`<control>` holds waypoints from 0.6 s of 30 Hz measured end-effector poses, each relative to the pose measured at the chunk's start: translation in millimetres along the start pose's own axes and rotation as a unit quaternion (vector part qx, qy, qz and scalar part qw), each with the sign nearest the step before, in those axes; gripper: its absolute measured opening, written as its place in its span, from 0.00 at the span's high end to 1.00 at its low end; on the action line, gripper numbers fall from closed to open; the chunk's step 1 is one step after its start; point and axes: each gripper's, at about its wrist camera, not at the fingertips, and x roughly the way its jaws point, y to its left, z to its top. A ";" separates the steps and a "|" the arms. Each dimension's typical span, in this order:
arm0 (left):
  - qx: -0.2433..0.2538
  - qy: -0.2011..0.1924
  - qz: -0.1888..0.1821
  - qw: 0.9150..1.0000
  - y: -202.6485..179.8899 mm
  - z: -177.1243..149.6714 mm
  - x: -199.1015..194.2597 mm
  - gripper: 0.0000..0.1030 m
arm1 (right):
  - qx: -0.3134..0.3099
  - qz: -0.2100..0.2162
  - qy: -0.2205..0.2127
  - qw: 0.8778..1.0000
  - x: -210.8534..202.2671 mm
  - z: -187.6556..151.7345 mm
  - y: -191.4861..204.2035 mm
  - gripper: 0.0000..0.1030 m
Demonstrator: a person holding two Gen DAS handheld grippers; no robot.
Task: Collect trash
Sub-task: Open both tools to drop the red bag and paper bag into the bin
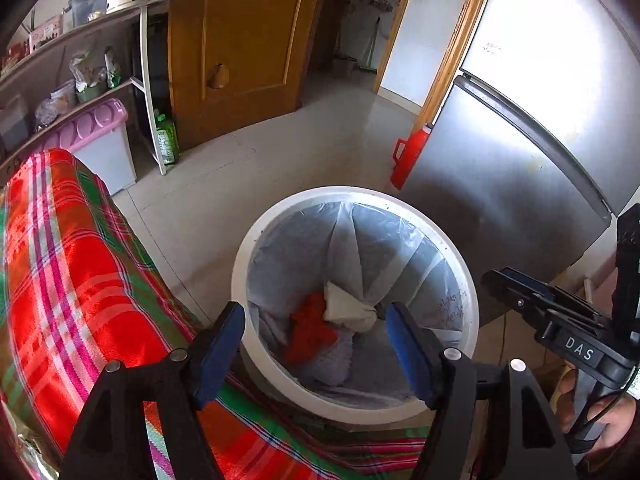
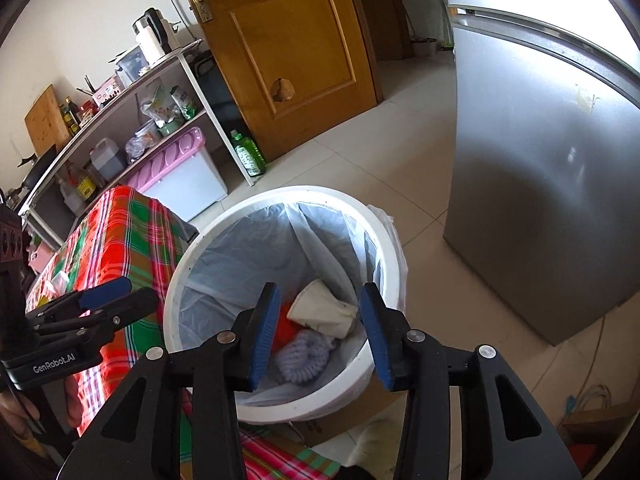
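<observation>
While my left gripper (image 1: 316, 354) hangs empty, fingers spread, the lined white bin (image 1: 256, 248) below holds a red cloth (image 1: 310, 330) and white wad (image 1: 348, 306). Right wrist view — my right gripper (image 2: 318, 334) gapes empty above a lavender knit (image 2: 306, 354).

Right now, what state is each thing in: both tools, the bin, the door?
Left tool: open, empty, above the bin.
Right tool: open, empty, above the bin.
Trash bin: uncovered, lined, holding red, white and lavender items at the bottom.
Wooden door: swung open.
Fridge: doors shut.
</observation>
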 end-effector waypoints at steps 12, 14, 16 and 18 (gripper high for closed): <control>-0.012 -0.036 0.003 0.999 8.8 -9.6 -47.5 0.29 | -0.015 0.024 -0.039 0.999 -33.3 -3.9 24.9 0.58; -0.016 -0.045 0.007 0.999 13.3 -12.7 -59.4 0.29 | -0.023 0.024 -0.047 0.998 -39.3 -4.9 33.6 0.58; -0.013 -0.056 0.021 0.998 16.2 -16.0 -72.4 0.29 | -0.033 0.024 -0.053 0.998 -45.2 -6.3 43.4 0.58; -0.018 -0.066 0.022 0.997 20.8 -19.3 -84.8 0.29 | -0.043 0.030 -0.058 0.997 -50.8 -8.6 53.8 0.58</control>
